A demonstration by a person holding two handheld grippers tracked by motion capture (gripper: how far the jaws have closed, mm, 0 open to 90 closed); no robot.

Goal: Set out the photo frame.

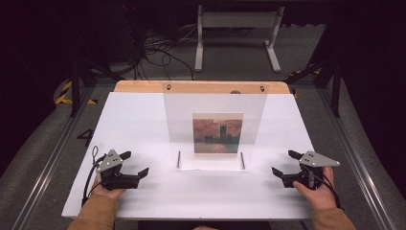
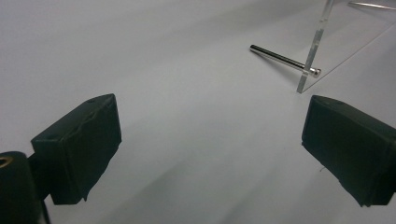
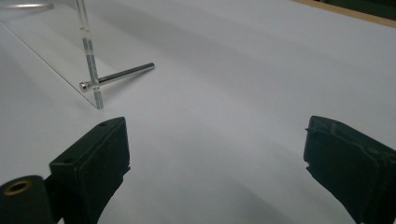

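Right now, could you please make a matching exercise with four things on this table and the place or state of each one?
Things:
1. left gripper
2. right gripper
3. picture
4. clear panel

Places or states:
A. standing upright at the middle of the table
B. open, at the table's right side
C. behind the transparent sheet, showing a dark tower and reddish sky
D. open, at the table's left side

Pairs: 1-D, 2-B, 3-C, 4-A

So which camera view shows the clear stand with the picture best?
The high view: there the whole clear acrylic stand appears upright on the white table, with the painting print in it. The left gripper view gives just one corner edge and a metal pin; the right gripper view likewise an edge and the other pin.
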